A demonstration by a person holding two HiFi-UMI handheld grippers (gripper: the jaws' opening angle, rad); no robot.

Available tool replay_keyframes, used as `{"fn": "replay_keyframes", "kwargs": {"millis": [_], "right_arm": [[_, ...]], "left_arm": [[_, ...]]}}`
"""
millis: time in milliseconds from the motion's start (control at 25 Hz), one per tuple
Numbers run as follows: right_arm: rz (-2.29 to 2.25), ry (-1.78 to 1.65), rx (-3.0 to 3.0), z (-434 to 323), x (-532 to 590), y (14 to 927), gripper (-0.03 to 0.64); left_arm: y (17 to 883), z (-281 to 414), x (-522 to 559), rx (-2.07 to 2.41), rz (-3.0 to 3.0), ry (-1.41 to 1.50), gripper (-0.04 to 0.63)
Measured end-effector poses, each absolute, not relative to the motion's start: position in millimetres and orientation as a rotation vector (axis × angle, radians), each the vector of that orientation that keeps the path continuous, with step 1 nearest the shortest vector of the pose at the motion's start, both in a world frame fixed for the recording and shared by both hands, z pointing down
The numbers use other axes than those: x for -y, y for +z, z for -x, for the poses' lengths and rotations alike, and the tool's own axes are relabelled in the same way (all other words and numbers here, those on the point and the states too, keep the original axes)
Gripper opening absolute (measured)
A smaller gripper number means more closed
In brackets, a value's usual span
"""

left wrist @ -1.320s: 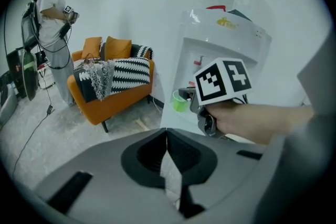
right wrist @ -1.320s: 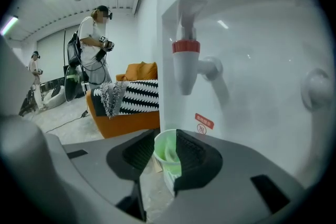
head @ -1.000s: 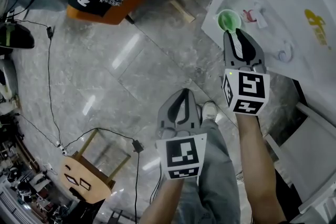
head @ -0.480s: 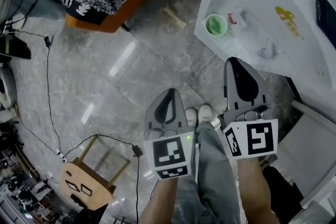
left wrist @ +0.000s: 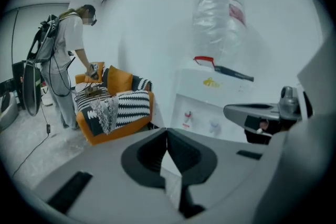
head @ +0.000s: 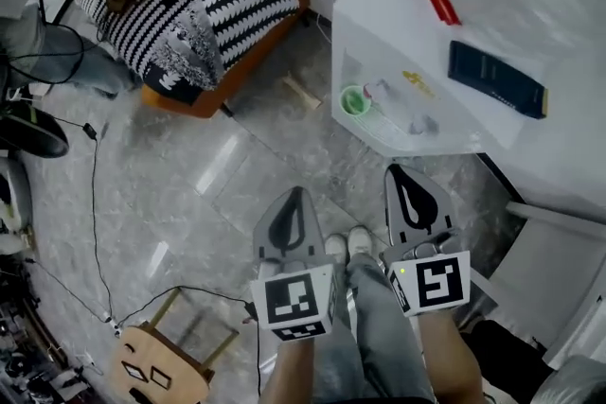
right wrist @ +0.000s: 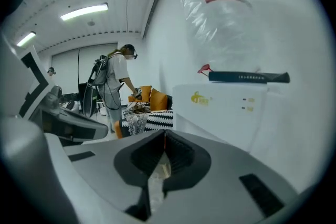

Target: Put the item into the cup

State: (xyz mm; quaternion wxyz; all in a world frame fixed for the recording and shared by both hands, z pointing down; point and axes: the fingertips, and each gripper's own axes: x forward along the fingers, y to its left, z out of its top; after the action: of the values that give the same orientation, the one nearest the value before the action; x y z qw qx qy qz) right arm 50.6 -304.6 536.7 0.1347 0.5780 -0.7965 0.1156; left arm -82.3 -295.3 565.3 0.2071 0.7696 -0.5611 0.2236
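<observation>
Two handheld grippers hang above the grey stone floor, well apart from the white table. The left gripper has its jaws pressed together, empty. The right gripper has just been closing its jaws; they meet on nothing. The green cup stands at the table's near corner, with a small red-and-white item just beside it.

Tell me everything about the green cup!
The cup is small, round and pale green; it looks like plastic. It stands upright with its mouth open, near the front left corner of the white table. A little red-and-white thing lies close beside it. Nothing grips the cup. It is too small here to tell what is inside.
</observation>
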Motion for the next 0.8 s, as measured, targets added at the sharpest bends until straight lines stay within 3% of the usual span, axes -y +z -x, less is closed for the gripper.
{"fn": "replay_keyframes", "kwargs": {"millis": [800], "right_arm": [[-1.851, 0.228, 2.430, -79, 274, 296, 0.012]], "left_arm": [[313, 9, 277, 1.544, -2.555, 0.462, 0.012]]}}
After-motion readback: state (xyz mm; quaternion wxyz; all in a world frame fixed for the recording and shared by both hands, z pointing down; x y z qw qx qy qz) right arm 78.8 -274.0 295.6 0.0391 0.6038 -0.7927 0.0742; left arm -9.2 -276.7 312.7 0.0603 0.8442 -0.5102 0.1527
